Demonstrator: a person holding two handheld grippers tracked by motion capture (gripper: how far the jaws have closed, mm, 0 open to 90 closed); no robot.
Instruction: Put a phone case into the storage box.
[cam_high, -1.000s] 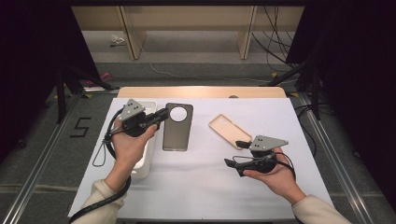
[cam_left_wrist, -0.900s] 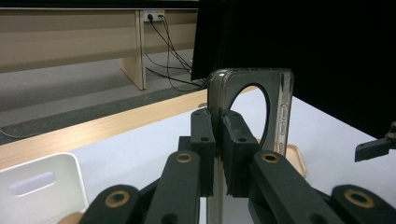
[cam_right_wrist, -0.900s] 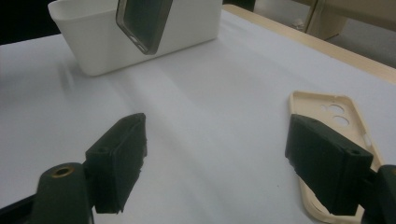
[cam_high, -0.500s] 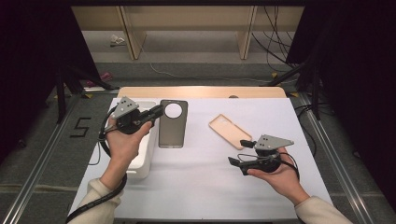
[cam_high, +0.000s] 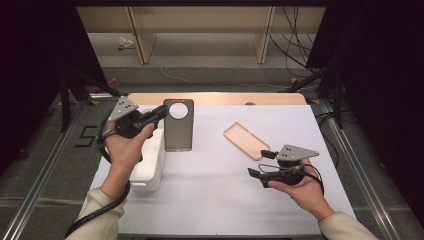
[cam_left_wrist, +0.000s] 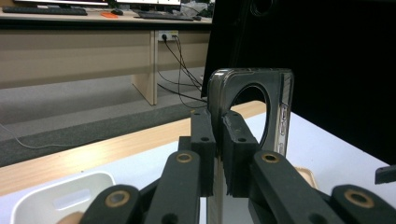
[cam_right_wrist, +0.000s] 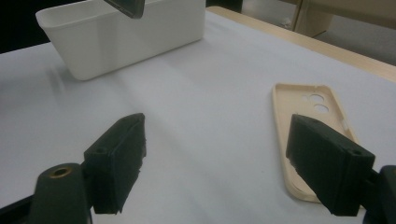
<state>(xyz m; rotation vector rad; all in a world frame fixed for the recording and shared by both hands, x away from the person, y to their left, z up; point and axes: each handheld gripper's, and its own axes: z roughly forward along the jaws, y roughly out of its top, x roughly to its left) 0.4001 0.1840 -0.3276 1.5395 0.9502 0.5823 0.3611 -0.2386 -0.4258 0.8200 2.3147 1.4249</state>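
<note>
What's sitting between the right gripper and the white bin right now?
Nothing: the high view shows bare white tabletop between the right gripper and the white bin. The tan phone case lies off to the far side of that stretch.

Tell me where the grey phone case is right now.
In the high view the grey phone case is left of centre, held off the table in the left tongs, beside the white bin.

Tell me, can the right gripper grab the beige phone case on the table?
Probably yes. The right gripper has its jaws open, and the beige phone case lies flat on the white table just ahead, with nothing between them.
</note>
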